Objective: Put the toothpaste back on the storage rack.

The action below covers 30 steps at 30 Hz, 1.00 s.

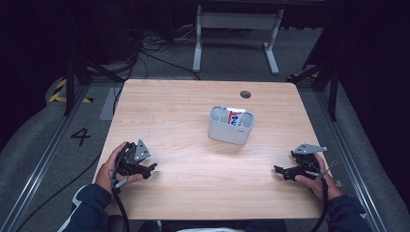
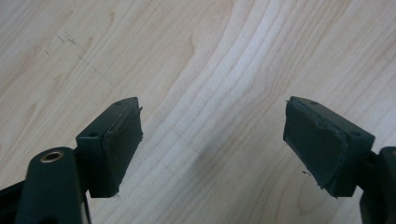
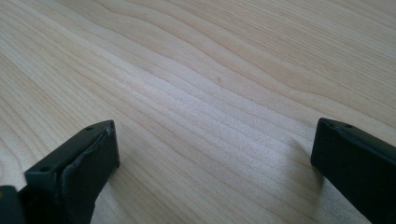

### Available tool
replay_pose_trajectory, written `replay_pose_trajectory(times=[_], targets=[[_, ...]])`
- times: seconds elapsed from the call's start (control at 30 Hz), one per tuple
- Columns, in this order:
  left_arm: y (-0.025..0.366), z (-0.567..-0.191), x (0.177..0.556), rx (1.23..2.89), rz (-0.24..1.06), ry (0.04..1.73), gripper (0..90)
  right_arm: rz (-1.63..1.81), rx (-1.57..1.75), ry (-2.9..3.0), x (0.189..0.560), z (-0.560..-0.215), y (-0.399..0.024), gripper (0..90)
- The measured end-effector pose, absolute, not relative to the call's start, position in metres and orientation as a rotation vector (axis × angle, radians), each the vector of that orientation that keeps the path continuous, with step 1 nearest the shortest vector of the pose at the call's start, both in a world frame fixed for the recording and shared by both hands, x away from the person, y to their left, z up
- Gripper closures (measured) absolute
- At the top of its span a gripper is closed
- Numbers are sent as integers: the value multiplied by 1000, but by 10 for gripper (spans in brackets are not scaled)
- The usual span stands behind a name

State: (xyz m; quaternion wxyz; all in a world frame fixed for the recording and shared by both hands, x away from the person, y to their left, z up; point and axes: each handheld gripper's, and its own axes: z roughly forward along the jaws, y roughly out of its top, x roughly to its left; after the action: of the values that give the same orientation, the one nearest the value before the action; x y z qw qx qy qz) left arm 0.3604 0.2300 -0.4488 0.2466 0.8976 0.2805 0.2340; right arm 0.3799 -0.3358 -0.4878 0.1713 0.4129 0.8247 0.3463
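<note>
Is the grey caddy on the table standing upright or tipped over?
Upright. The grey caddy stands on its base on the wooden table, compartments opening upward, with a red, white and blue packet standing inside one.

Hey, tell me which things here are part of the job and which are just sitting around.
Part of the job:
- grey caddy with compartments, at mid-table
- red, white and blue packet standing in it
- left claw, open, empty
- right claw, open, empty

Just lying about:
- round dark grommet in the wooden table
- white desk frame on the floor behind
</note>
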Motion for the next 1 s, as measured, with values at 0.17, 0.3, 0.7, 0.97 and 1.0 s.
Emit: replay_pose_trajectory(times=[0.17,0.3,0.7,0.97,1.0], targets=[[241,-453,353,2394,598,794,194,981,1166,2347,381,-488,-335,5],[248,-458,350,2376,562,844,183,983,1169,2347,381,-488,-335,5],[274,-477,342,2259,460,951,175,985,1162,2353,381,-488,-336,5],[283,-482,338,2190,412,1047,148,988,1142,2366,383,-488,-334,5],[282,-482,338,2186,417,1052,141,989,1140,2368,383,-488,-334,5]])
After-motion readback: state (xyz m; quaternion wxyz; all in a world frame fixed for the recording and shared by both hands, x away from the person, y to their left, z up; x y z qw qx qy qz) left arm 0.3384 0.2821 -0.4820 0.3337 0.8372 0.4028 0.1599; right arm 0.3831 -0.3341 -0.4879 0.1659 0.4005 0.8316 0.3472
